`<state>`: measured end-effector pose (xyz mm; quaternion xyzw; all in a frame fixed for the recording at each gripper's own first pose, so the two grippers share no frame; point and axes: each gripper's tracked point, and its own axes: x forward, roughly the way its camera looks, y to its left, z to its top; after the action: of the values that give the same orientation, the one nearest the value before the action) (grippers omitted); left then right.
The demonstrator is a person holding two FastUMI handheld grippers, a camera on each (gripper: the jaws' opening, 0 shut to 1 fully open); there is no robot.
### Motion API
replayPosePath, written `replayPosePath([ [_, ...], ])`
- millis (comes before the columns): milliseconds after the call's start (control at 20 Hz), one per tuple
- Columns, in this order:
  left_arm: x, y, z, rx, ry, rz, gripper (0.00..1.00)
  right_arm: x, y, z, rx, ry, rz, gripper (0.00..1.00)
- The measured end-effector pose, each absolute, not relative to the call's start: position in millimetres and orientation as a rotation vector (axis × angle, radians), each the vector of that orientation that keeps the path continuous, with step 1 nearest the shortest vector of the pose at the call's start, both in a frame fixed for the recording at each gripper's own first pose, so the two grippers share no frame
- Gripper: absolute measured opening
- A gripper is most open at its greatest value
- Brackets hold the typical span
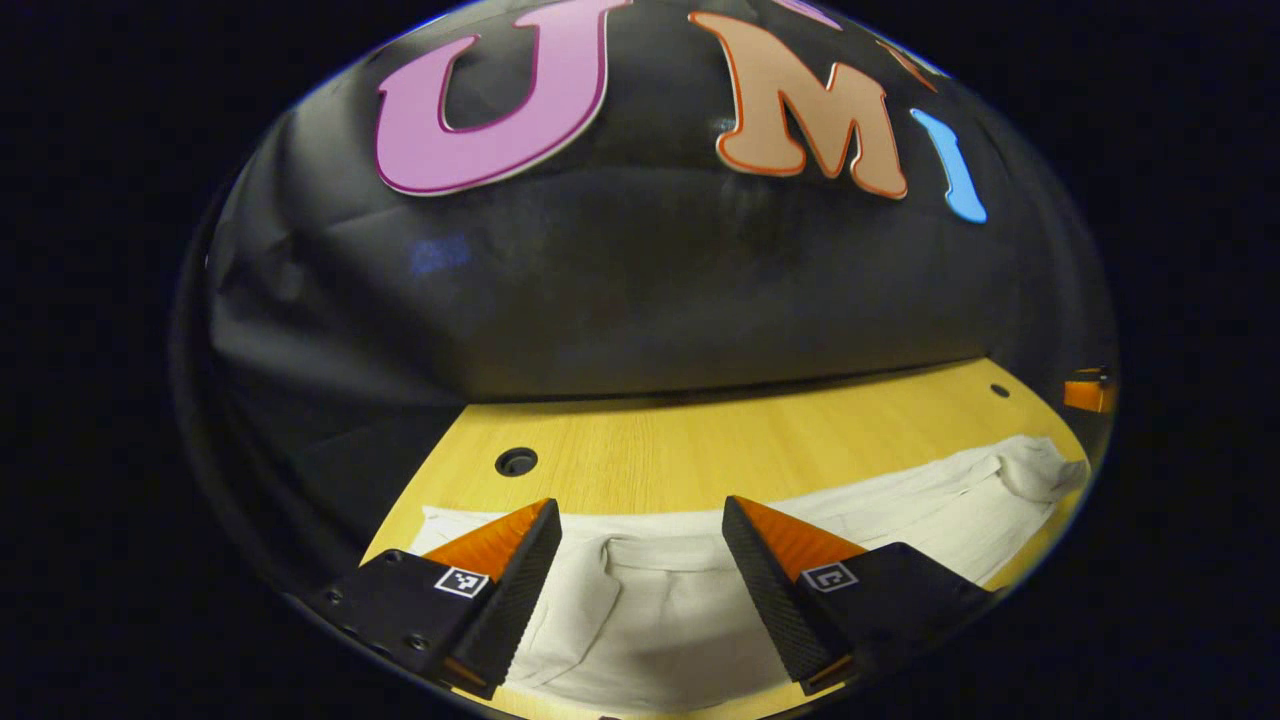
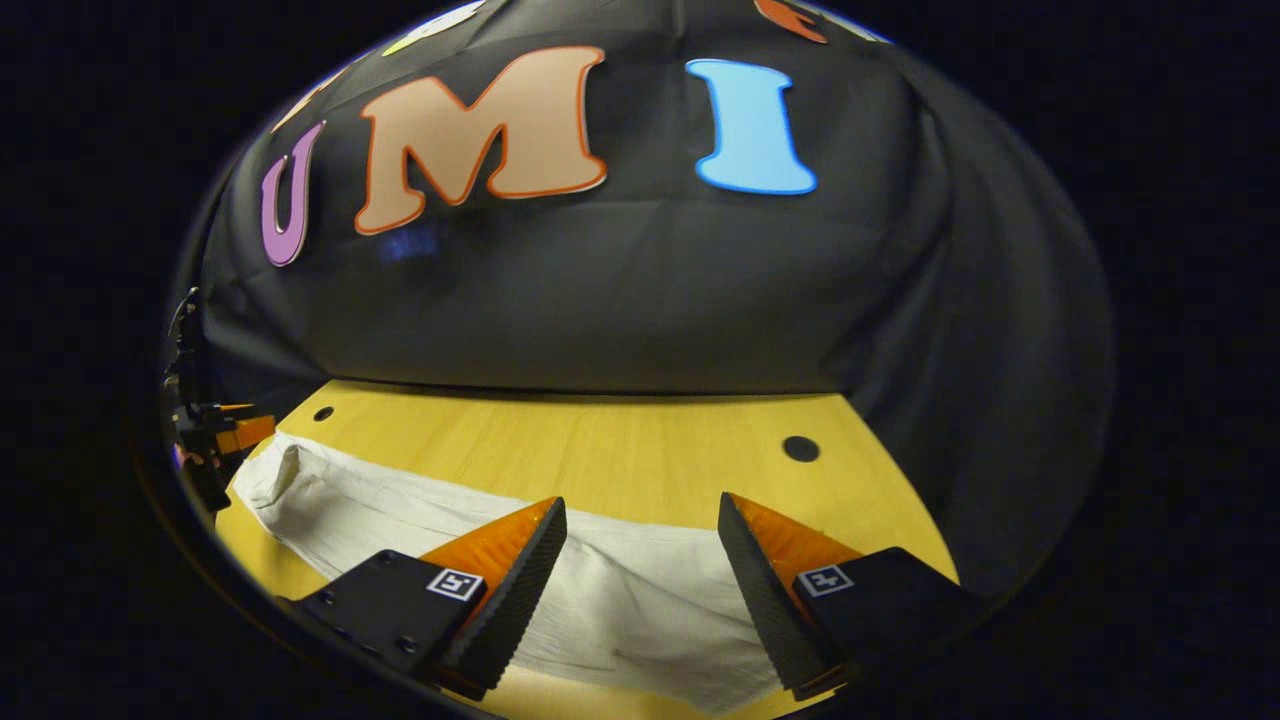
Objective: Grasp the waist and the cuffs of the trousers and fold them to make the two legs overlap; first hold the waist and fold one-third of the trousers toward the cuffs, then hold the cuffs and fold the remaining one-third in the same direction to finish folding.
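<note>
Cream trousers [image 1: 650, 610] lie flat on the desk [image 1: 700, 450]; both claws, left [image 1: 640, 515] and right [image 2: 640, 515], gape empty above them. Pinch waist and cuffs squarely at six o'clock.

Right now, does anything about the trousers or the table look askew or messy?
Nothing is spilled or damaged. The cream cloth trousers lie stretched across the yellow wooden table, only lightly creased, with one end bunched near the edge. Both tools hover open above the cloth.
</note>
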<state>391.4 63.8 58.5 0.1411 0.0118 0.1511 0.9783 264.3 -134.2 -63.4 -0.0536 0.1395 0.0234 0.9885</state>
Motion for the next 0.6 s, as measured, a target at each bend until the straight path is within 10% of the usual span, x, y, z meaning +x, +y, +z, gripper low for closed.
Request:
replayPosePath([
  [600,387,49,75,0.132,-0.042,0.295,0.96,153,-274,-147,-0.097,0.513,-0.152,0.98],
])
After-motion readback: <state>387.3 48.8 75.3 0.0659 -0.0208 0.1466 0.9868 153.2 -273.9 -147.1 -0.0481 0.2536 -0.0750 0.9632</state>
